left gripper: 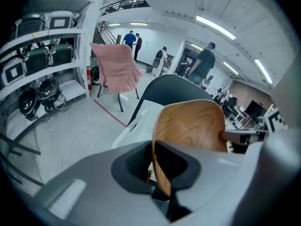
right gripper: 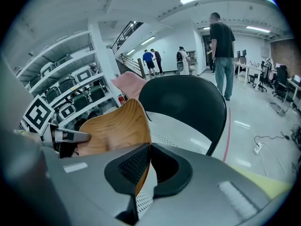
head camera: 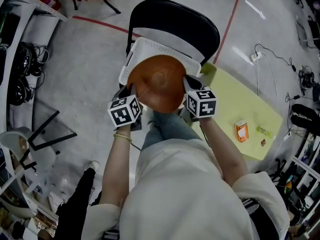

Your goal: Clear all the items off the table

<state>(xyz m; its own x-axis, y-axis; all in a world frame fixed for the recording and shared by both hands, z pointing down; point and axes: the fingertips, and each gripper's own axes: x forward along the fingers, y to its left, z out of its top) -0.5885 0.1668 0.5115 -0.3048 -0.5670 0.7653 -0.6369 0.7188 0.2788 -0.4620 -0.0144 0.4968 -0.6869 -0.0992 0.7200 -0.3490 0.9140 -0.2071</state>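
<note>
One wooden bowl [head camera: 159, 84] tight in left hand-held gripper [left gripper: 153, 161] and right hand-held gripper [right gripper: 148, 166]; one basket [head camera: 160, 49]

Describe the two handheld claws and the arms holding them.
The left claw and right claw each have a smooth grey body and two black textured pads. Each carries a white cube with black square markers: left cube, right cube. The person wears loose cream sleeves and a thin gold-coloured bracelet on the left wrist.

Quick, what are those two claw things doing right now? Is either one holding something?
The left gripper: closed on one rim of the wooden bowl.
The right gripper: closed on the opposite rim of the same bowl.
</note>
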